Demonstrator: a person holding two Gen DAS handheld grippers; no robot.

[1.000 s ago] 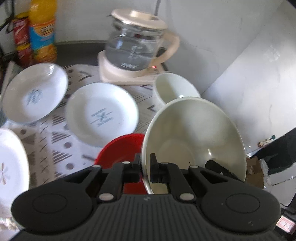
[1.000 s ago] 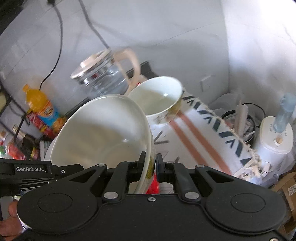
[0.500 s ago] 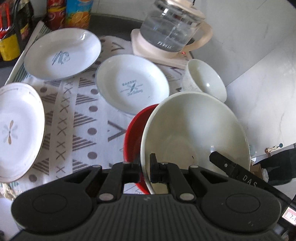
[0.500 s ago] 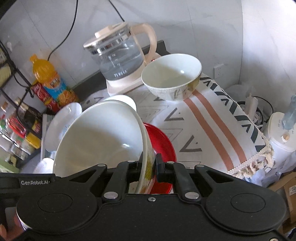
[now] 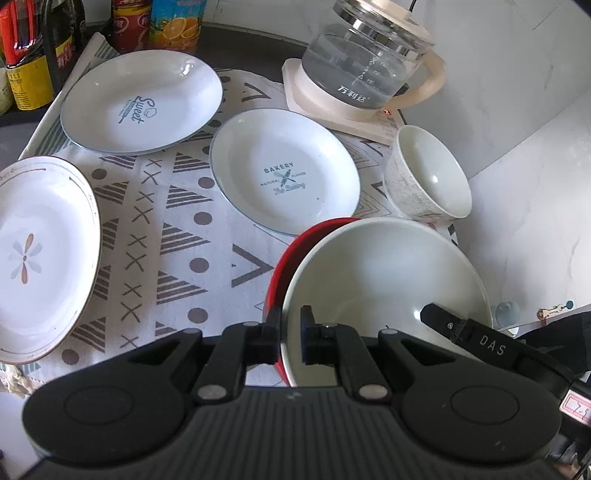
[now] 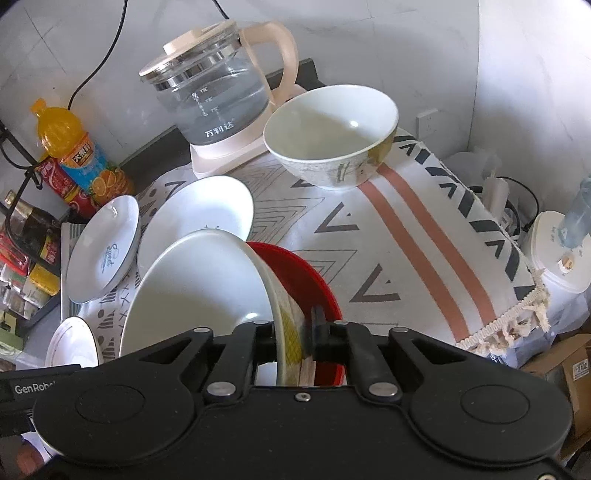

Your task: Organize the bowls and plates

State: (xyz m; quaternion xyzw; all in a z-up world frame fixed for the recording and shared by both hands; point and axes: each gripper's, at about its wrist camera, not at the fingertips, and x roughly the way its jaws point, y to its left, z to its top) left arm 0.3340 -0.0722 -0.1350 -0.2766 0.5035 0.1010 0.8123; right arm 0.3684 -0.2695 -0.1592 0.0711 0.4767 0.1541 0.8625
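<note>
Both grippers hold one large cream bowl (image 5: 384, 273) by opposite sides of its rim. My left gripper (image 5: 290, 332) is shut on its near rim. My right gripper (image 6: 293, 339) is shut on the other side of the bowl (image 6: 199, 284), whose outside has a yellow pattern. The bowl sits in or just over a red bowl (image 5: 295, 251), also in the right wrist view (image 6: 303, 273). A smaller patterned bowl (image 5: 424, 177) stands behind on the cloth (image 6: 332, 136). Three white plates lie to the left: "Bakery" (image 5: 284, 170), "Sweet" (image 5: 140, 99), and a flower plate (image 5: 40, 251).
A glass kettle (image 5: 362, 62) on its cream base stands at the back. Bottles and cans (image 5: 173, 22) line the back left. The patterned cloth (image 5: 166, 236) covers the counter. The right end of the cloth (image 6: 424, 236) hangs at the counter edge, with small appliances (image 6: 561, 243) beyond.
Both grippers have lowered the cream bowl down toward the red bowl and the cloth. The view now tilts further down onto the plates.
</note>
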